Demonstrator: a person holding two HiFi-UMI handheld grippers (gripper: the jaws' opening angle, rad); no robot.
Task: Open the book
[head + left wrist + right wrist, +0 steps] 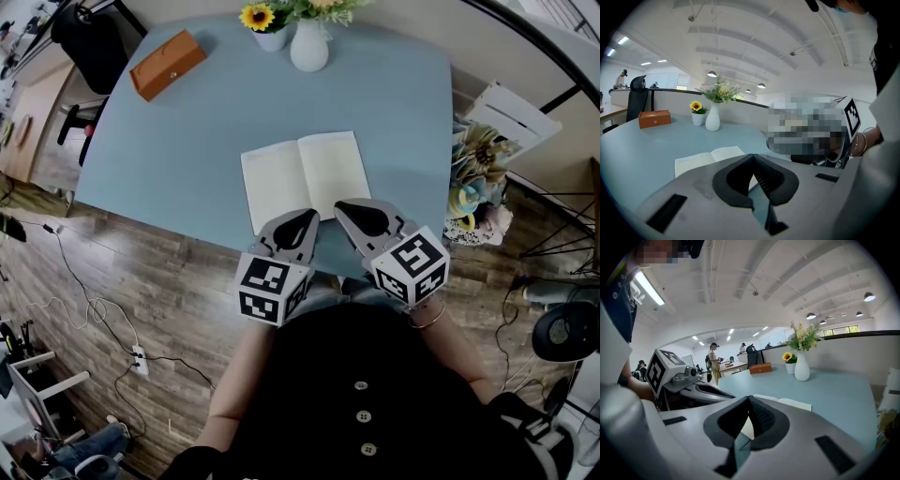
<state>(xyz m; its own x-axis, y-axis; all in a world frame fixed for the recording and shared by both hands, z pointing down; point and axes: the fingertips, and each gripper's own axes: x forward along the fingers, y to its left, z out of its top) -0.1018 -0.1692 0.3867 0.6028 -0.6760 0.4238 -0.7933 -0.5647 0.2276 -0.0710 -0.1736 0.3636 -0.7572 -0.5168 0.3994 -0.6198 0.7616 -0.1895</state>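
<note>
At the near edge of a pale blue table (187, 141), the book (302, 178) lies flat and spread open, its two blank-looking pages facing up and its spine running from near to far. It sits close to the seated person, a placement that keeps it within easy reach of both tools. Judging by how it lies, the opening appears done.

Both tools sit side by side just in front of the person's body, tips aimed slightly down toward the book's near edge. The left gripper (305, 217) has its jaws pressed together with nothing between them; its own view shows the dark pads meeting at the tip (752, 157), and the open pages (708, 157) lie just beyond. The right gripper (347, 208) is likewise closed and empty (749, 399), with the book (787, 402) just past its tip. Whether either tip rests on the paper cannot be told.

Well apart at the table's far side stand an orange box (167, 64), a sunflower pot (264, 23) and a white vase (309, 45), clear of the working area.
</note>
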